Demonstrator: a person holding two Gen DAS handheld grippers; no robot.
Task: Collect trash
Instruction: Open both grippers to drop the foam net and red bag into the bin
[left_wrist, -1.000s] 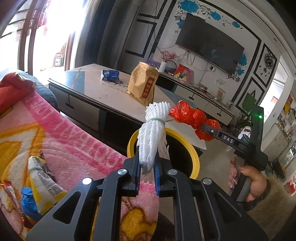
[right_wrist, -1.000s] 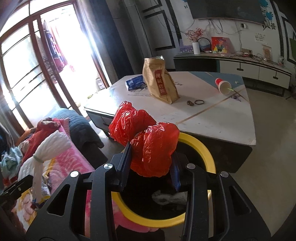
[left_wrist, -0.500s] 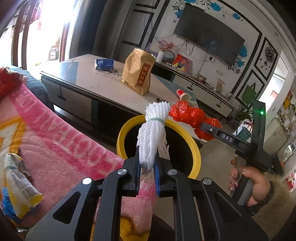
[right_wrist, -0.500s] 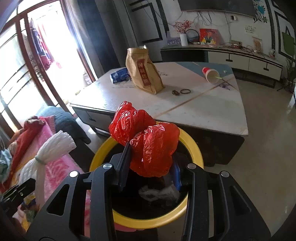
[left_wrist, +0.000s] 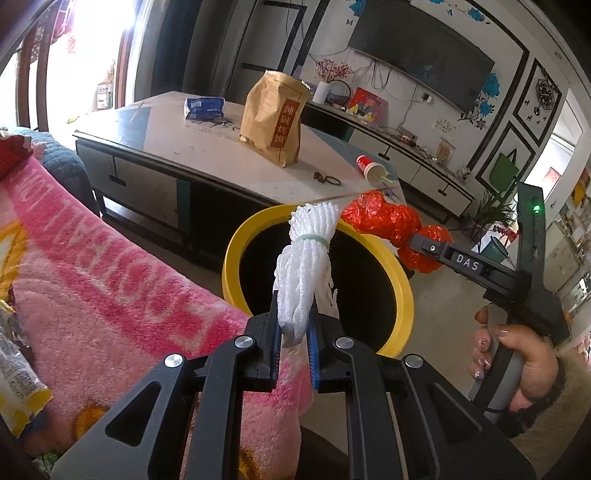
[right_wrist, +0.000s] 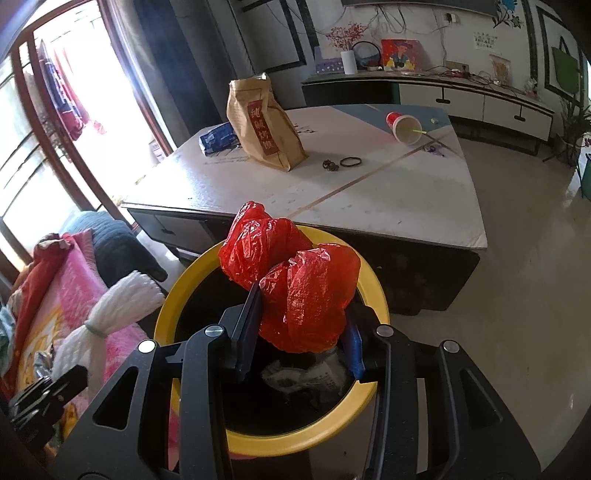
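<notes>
My left gripper is shut on a white foam net bundle, held upright at the near edge of the yellow-rimmed black bin. My right gripper is shut on a crumpled red plastic bag, held over the bin's opening. Crumpled paper lies inside the bin. The right gripper with the red bag shows in the left wrist view, and the white bundle shows at the left of the right wrist view.
A low table stands behind the bin with a brown paper bag, a blue packet, a tipped red cup and a hair tie. A pink blanket with wrappers lies at the left.
Both grippers have moved closer to the bin with their loads. The bin now sits larger and more directly under them. Both grips are unchanged.
</notes>
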